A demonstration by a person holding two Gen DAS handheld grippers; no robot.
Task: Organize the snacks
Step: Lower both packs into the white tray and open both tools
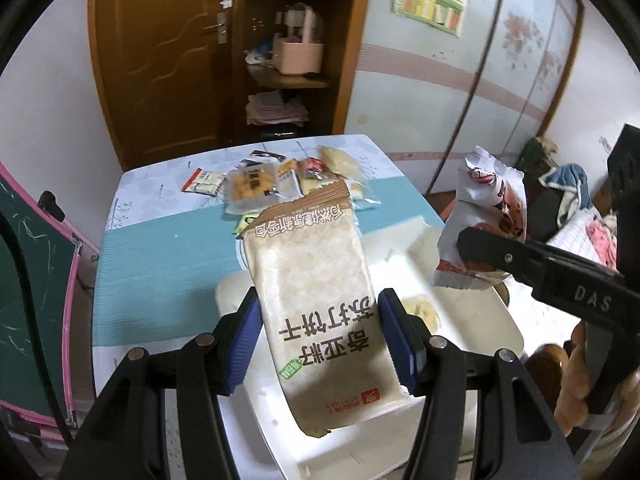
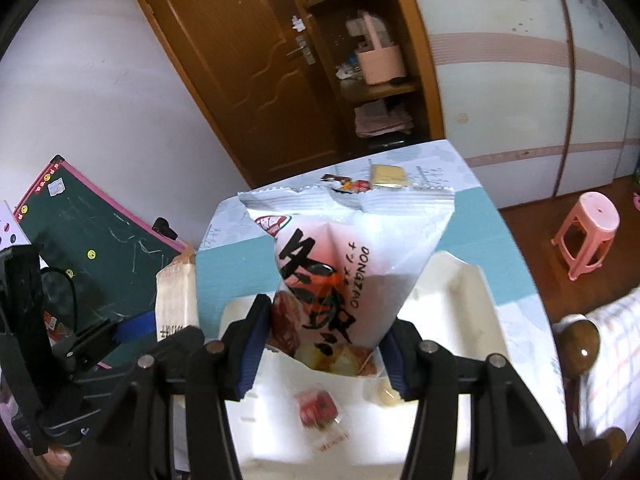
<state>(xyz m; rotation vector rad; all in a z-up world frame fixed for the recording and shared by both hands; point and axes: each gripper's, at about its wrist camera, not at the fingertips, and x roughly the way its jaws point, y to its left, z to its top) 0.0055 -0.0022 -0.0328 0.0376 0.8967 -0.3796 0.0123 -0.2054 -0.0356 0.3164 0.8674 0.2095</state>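
My left gripper (image 1: 318, 332) is shut on a tan soda-cracker packet (image 1: 320, 296), held above a white box (image 1: 492, 320) on the table. My right gripper (image 2: 320, 350) is shut on a white and pink jujube bag (image 2: 352, 264), held upright over the same white box (image 2: 460, 292). In the left wrist view that bag (image 1: 480, 232) and the right gripper hang at the right. In the right wrist view the cracker packet (image 2: 176, 300) shows at the left. A small red wrapped sweet (image 2: 318, 408) and a pale snack (image 2: 384, 396) lie inside the box. Several loose snack packets (image 1: 260, 188) sit at the table's far end.
The table (image 1: 160, 256) has a teal and floral cloth. A green chalkboard (image 2: 92, 240) with a pink frame leans at the left. A wooden door (image 1: 160, 52) and shelves (image 1: 296, 80) stand behind. A pink stool (image 2: 588, 232) is on the floor at the right.
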